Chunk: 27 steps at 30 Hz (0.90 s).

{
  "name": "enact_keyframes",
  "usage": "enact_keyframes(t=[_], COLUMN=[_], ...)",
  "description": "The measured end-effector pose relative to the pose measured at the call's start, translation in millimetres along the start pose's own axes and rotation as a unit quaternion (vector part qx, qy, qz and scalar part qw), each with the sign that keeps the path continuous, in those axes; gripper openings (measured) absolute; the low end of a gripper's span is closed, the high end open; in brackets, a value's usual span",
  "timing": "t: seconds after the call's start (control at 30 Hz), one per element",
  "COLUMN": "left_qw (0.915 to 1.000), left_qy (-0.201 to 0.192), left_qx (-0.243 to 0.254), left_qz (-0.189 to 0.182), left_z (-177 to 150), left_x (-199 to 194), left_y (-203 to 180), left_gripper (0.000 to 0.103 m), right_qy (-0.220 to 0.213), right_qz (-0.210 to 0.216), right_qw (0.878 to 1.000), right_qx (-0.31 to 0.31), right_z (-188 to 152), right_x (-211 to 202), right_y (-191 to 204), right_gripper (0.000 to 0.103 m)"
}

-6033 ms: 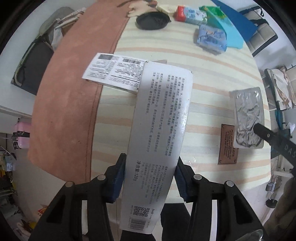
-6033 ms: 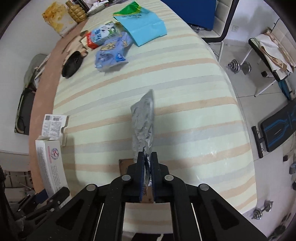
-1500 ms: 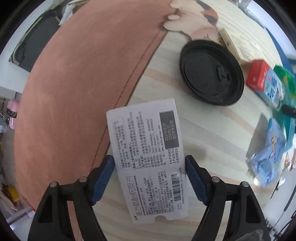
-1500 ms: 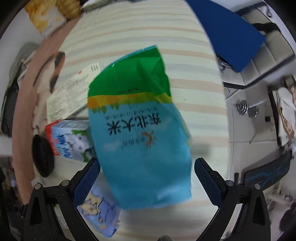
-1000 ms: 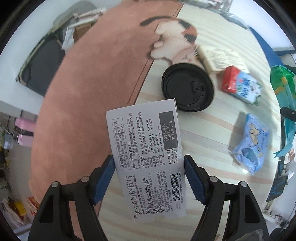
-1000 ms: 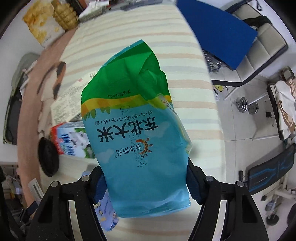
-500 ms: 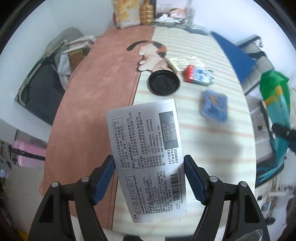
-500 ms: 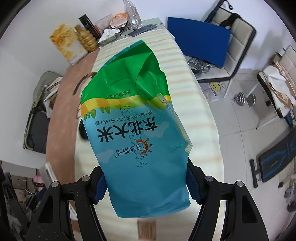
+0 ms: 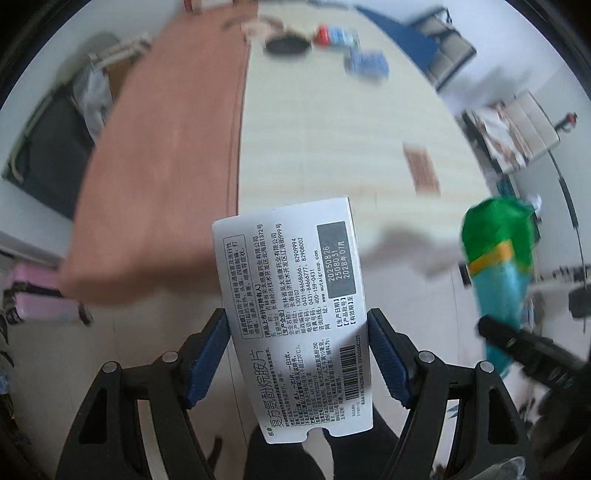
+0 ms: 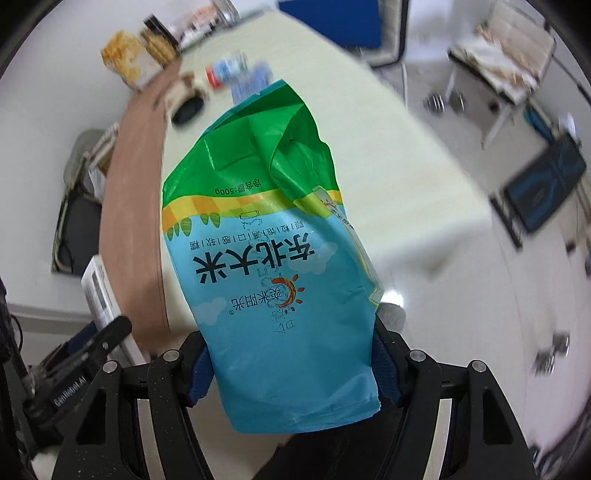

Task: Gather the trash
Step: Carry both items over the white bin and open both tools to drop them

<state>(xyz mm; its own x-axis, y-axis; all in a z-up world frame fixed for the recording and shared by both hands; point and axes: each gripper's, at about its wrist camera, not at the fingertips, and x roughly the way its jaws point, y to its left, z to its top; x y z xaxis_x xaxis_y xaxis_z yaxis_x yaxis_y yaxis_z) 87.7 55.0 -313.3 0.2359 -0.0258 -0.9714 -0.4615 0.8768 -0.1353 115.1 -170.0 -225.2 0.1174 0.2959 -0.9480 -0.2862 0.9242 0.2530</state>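
- The tabletop [image 9: 332,122], striped cream with a brown mat along its nine-o'clock side, lies below and ahead of both tools; both views are smeared with motion.
- The rice bag [image 10: 273,258], blue and green, is up in the air, pinched low down between the pads of the right hand-held gripper [image 10: 291,365], whose jaws stand wide and are filled by it. It looks empty, light and crinkly, so I'd judge it floppy and a bit slick; a hold near the flat bottom seam, as here, seems the safest place.
- The medicine box [image 9: 295,306], a flattened white carton, sits across the left hand-held gripper [image 9: 295,354], gripped edge to edge with the jaws about half spread. Thin card: stiff along its length, but likely to buckle if squeezed hard.
- Far off at twelve o'clock on the tabletop lie a black lid [image 9: 286,46], a red-and-blue carton [image 9: 334,35] and a blue wrapper [image 9: 367,62], all small, light pieces not yet gathered.
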Motion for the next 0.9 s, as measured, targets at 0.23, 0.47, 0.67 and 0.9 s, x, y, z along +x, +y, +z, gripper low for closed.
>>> enact_keyframes(t=[0.23,0.47,0.67,0.9], left_qw=[0.995,0.9776,0.9718,0.9791], left_qy=[0.097,0.19,0.204,0.186], left_qx=[-0.007,-0.048,-0.089,-0.078], left_qz=[-0.021,-0.077,-0.079,-0.025], left_z=[-60.2,-77.6,-81.9,-99.2], left_x=[106.5,276.1,389.3,418.1], left_y=[3.6,10.9,39.2,52.6], left_gripper=[0.073,0.073,0.099,0.103], right_qy=[0.105,0.173,0.212,0.256], right_qz=[-0.015,0.003,0.027,0.036], right_qw=[0.994,0.981,0.971,0.964], right_qx=[0.036,0.09,0.104,0.067], right_z=[-119.7,-173.0,-178.6,-187.7], right_x=[91.4,243.8,375.3,472.9], right_y=[-54.7,-117.0,-150.1,-153.2], right_gripper=[0.072,0.072,0.081,0.103])
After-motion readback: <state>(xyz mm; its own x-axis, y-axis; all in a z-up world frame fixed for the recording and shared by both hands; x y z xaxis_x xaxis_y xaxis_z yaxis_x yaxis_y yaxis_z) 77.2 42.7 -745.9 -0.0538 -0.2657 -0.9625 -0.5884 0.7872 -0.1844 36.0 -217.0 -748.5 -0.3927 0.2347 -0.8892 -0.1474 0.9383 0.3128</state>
